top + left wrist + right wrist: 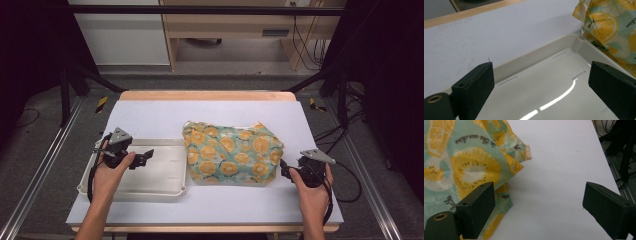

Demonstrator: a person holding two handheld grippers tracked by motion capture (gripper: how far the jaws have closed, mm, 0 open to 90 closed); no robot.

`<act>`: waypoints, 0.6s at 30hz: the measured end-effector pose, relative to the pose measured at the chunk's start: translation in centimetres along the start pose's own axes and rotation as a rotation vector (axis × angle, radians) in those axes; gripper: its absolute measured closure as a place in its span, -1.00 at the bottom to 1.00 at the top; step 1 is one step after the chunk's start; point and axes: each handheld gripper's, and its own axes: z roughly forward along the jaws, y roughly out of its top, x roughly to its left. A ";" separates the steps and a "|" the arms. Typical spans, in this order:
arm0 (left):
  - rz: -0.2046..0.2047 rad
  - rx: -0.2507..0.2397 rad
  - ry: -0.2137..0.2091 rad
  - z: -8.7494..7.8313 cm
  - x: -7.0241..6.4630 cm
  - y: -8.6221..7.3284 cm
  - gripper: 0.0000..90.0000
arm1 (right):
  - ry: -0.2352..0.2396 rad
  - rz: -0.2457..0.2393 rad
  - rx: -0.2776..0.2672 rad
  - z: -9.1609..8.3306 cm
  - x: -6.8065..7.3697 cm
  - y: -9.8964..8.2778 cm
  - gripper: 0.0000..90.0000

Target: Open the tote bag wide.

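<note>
The left hand-held gripper (142,158) hovered with jaws spread over the cream tray (165,187), which held nothing. The right hand-held gripper (286,171), jaws also spread and gripping nothing, sat just beside the right edge of the citrus-print cloth (232,152). That cloth lay crumpled on the white desk (150,115), touching the tray's right rim.

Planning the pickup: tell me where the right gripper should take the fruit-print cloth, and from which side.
Probably the loose corner of the fruit-print cloth nearest the right gripper, approached from the cloth's right edge. There the fabric lies thin and folded on the white table cover, so the open jaws could close over it; the middle is bunched and bulkier.
</note>
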 end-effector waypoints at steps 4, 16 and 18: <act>-0.001 -0.009 -0.006 -0.1 0.0 0.1 -0.86 | 0.007 -0.009 -0.023 0.2 0.5 0.2 -0.68; 0.024 -0.033 0.032 0.0 -0.1 -0.5 -0.87 | 0.053 -0.050 -0.013 -0.6 1.1 1.2 -0.41; 0.038 -0.026 0.034 0.2 -0.2 -0.6 -0.87 | 0.090 -0.048 -0.010 -0.7 1.2 2.2 -0.38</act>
